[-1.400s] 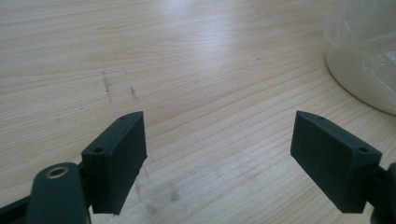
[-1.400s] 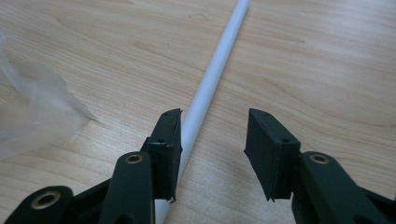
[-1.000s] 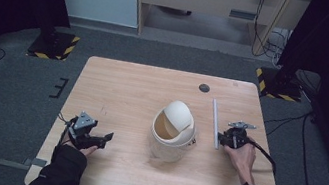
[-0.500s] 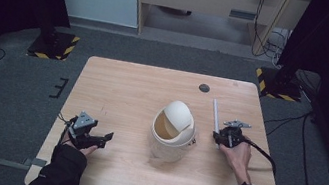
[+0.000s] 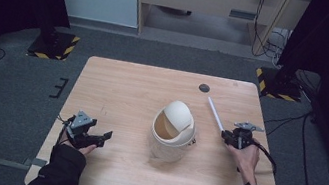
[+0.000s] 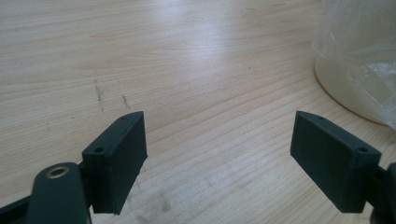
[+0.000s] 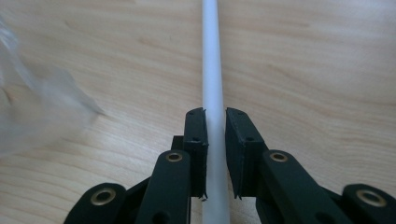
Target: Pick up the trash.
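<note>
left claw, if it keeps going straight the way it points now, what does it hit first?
Probably the cream bin. The open left claw points right across bare table toward the bin's base, which sits right of centre in the left gripper view, so it may only graze it.

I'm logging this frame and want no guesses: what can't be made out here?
- Inside of the bin: high view, the swing lid covers most of the opening.
- Near end of the white rod: right gripper view, cut off by the bottom edge between the right gripper jaws.
- Dark round spot on the table: high view, too small to identify.
</note>
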`<state>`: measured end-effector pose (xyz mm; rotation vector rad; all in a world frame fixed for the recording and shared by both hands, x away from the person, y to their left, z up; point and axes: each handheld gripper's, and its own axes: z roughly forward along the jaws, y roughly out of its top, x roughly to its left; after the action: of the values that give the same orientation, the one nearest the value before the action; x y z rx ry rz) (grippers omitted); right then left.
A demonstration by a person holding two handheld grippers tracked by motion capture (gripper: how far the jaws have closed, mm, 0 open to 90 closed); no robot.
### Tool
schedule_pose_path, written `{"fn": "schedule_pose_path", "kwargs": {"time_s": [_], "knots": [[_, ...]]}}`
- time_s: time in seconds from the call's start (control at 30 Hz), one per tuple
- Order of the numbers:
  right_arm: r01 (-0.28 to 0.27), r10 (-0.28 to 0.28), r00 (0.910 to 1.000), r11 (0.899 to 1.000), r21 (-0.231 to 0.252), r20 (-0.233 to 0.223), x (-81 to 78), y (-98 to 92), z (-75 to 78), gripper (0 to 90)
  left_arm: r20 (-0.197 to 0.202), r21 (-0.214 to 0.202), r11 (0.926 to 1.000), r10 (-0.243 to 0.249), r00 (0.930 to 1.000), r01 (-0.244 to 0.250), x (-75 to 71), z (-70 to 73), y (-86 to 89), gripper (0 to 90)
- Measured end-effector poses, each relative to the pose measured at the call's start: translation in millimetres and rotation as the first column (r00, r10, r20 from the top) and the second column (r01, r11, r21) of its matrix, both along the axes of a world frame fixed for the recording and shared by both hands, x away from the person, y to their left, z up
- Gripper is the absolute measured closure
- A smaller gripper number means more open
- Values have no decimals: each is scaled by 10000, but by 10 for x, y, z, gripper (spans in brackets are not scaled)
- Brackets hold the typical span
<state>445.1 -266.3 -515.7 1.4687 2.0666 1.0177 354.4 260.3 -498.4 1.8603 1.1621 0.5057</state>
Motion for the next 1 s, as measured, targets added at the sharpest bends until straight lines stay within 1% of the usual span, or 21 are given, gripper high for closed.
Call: {"fn": "schedule_pose_path", "kwargs": {"time_s": [0.03,0.1,0.23,0.33,0.43,0.47,0.5,0.53,0.57,0.63,0.67,0.7,0.73,0.77,0.8,0.83,0.87,0.9,0.93,0.97,1.0], "knots": [[-27,16,9993,9996,292,381,-44,-26,76,792,4,4,10000,-10,10000,10,-1,2,1,181],[-44,26,9988,9994,357,494,-59,-33,103,792,50,-5,10000,-56,10000,56,-4,9,-2,182],[-210,110,9925,9965,813,1214,-146,-72,253,792,155,-16,10000,-95,9998,95,-12,28,-15,187],[-380,177,9846,9927,1141,1738,-211,-97,359,792,259,-47,10000,-67,9996,68,-25,48,-21,189],[-542,197,9736,9877,1464,2276,-275,-117,470,792,379,-274,9996,-72,9993,83,-33,69,-29,192],[-710,263,9640,9844,1608,2647,-315,-125,546,792,402,-310,9995,-57,9992,69,-35,76,-31,195],[-710,263,9640,9844,1608,2647,-315,-125,546,792,429,-365,9993,-43,9991,58,-36,83,-35,195],[-766,281,9608,9830,1667,2759,-329,-123,572,792,476,-439,9990,-52,9989,73,-38,101,-43,197],[-1085,523,9509,9794,1704,3051,-368,-113,640,792,548,-496,9987,-46,9985,73,-39,121,-53,201],[-1161,585,9483,9787,1695,3118,-382,-107,662,792,756,-583,9983,-25,9971,70,-43,174,-76,201],[-1335,733,9431,9768,1675,3243,-406,-102,697,792,889,-655,9978,-36,9960,94,-48,203,-89,201],[-1587,901,9351,9712,1778,3426,-453,-99,758,792,1012,-714,9974,-56,9949,129,-54,233,-101,201],[-1587,901,9351,9712,1778,3426,-453,-99,758,792,1105,-761,9970,-66,9939,151,-56,254,-110,201],[-1678,974,9325,9696,1784,3477,-470,-100,783,792,1246,-913,9957,-58,9922,173,-57,294,-126,201],[-1923,1142,9225,9643,1824,3687,-516,-102,857,792,1379,-1067,9941,-25,9904,174,-57,337,-141,201],[-1923,1142,9225,9643,1824,3687,-516,-102,857,792,1379,-1067,9941,-25,9904,174,-57,337,-141,201],[-1987,1166,9197,9618,1884,3748,-530,-104,879,792,1490,-1195,9927,1,9888,179,-58,375,-152,201],[-2162,1273,9121,9570,1935,3898,-574,-97,935,792,1667,-1374,9903,13,9860,220,-61,428,-169,201],[-2162,1273,9121,9570,1935,3898,-574,-97,935,792,1667,-1374,9903,13,9860,220,-61,428,-169,201],[-2257,1346,9093,9546,1947,3938,-590,-90,949,792,1768,-1504,9884,38,9842,232,-60,472,-187,201],[-2460,1508,9021,9495,1947,4043,-623,-71,972,793,1830,-1571,9873,45,9831,247,-56,493,-198,204]]}}
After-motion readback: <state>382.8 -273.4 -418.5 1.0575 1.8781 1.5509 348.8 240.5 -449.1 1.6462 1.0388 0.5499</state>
